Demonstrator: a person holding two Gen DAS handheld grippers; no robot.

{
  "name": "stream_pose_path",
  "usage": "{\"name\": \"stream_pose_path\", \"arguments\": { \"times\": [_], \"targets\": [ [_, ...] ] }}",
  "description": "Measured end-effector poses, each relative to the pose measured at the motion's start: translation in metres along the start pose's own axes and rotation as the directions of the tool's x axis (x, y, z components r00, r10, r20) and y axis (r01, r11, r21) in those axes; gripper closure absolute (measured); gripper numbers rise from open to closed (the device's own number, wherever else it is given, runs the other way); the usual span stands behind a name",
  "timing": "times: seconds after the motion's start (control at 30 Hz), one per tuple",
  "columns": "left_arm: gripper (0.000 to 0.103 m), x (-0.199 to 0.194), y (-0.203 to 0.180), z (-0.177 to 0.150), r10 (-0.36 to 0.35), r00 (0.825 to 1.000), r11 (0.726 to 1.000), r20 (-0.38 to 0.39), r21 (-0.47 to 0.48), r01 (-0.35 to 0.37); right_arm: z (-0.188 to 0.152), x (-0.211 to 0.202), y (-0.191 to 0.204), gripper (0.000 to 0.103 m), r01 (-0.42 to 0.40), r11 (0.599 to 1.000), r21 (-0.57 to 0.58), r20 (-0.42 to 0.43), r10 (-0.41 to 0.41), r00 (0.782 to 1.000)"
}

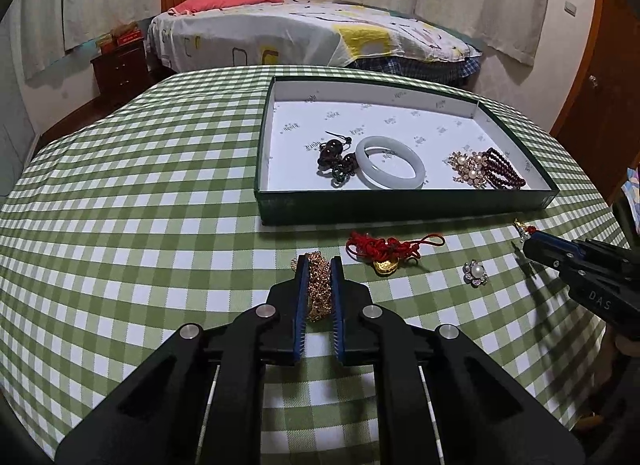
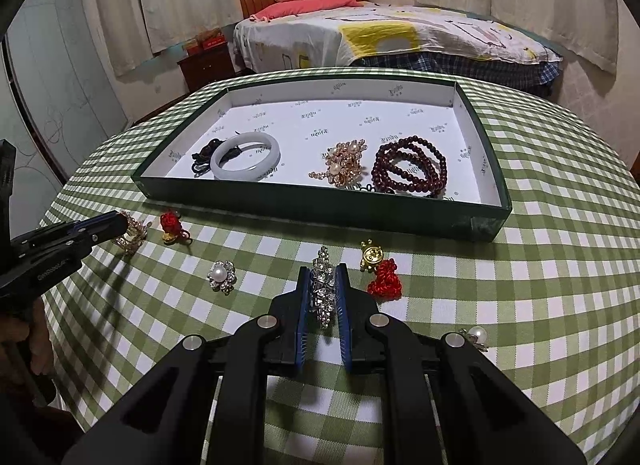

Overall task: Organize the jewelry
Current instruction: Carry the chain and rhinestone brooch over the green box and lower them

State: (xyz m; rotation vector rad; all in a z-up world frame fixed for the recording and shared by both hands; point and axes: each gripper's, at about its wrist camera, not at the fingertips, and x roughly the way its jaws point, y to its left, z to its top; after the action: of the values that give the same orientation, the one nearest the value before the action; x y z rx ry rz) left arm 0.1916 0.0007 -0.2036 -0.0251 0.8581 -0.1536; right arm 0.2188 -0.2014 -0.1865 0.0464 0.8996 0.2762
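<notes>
Tongs of the left hand [image 1: 319, 285] are closed on a gold chain piece [image 1: 318, 293]; right tongs [image 2: 323, 291] are clamped on a crystal brooch [image 2: 323, 285]. Both pieces are held lengthwise along the fingers. The green tray [image 2: 320, 205] lies straight ahead toward the desk's far edge, nearer the right tongs.

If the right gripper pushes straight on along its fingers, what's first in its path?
Likely the near wall of the green tray. The right gripper, shut on the crystal brooch, points at it over bare checked cloth. Depth is uncertain; pointing downward, it may meet the cloth first.
</notes>
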Motion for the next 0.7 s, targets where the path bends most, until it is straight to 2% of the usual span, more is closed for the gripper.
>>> {"name": "stream_pose_path", "arguments": {
  "times": [0.53,0.7],
  "targets": [
    [0.092,-0.037,0.000,0.014,-0.010,0.997,1.000,0.075,-0.006,0.011,0.003,-0.020,0.004,0.090,0.001,1.000,-0.007,0.044,-0.001,0.999],
    [0.092,-0.055,-0.005,0.021,-0.019,0.993,1.000,0.119,0.003,0.019,0.007,-0.034,0.005,0.090,0.004,1.000,-0.012,0.073,-0.003,0.997]
  ]
}}
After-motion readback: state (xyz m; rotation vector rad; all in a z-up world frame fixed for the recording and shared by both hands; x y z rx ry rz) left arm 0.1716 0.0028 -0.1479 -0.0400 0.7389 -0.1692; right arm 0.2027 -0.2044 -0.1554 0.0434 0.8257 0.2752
